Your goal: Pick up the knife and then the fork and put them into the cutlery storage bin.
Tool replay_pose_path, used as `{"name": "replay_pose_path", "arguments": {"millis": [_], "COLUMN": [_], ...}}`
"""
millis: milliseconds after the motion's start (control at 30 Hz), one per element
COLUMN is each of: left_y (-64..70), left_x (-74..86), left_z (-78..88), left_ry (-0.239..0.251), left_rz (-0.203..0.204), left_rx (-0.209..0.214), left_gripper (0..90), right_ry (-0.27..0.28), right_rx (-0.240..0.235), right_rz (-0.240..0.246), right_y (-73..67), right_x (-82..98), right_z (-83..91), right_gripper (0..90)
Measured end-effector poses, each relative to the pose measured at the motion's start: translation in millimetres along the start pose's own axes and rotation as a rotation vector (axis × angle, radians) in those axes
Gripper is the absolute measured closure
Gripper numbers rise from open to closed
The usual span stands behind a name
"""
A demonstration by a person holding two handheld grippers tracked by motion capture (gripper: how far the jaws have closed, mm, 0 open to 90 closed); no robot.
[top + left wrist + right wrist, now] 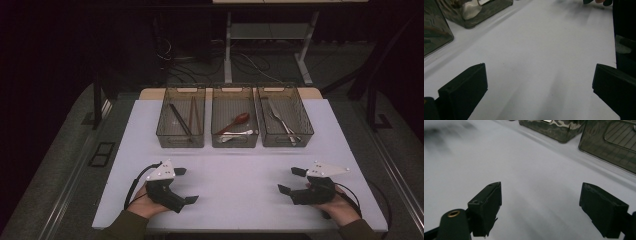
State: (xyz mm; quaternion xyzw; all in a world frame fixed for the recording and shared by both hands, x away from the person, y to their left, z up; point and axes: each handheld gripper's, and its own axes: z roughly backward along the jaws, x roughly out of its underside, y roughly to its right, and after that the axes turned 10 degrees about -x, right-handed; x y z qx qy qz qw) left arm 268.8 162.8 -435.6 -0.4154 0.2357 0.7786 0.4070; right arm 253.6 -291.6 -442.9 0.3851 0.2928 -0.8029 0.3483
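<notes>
Both grippers rest on the white table (235,195) with jaws spread wide and nothing between them — the left gripper (186,186) at the near left, the right gripper (291,181) at the near right, each pointing inward toward the other.

The things nearest to hand are three clear bins well ahead of both. The left bin (180,138), ahead of the left gripper, holds dark chopsticks (180,121). The middle bin (234,140) holds a brown spoon (235,122) and a white spoon (236,135). The right bin (286,139), ahead of the right gripper, holds metal forks (280,120).

Judgement: the work appears complete or not begun — the cutlery lies sorted. Any reach should descend from above; the bin walls bar a low approach, and the items lie close together.
</notes>
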Motion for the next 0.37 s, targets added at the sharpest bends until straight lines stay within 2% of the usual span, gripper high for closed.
{"name": "replay_pose_path", "arguments": {"millis": [100,367], "left_y": [0.9,0.2], "left_x": [0.1,-0.1], "left_z": [0.3,-0.5], "left_ry": [0.001,-0.004], "left_rz": [0.004,0.005], "left_rx": [0.000,-0.002], "left_gripper": [0.0,0.0], "right_ry": [0.007,-0.018], "right_rx": [0.012,0.027], "right_rz": [-0.001,0.015], "right_y": [1.4,3.6], "right_x": [0.6,2.0], "right_z": [2.0,0.6], "right_gripper": [18.3,18.3]}}
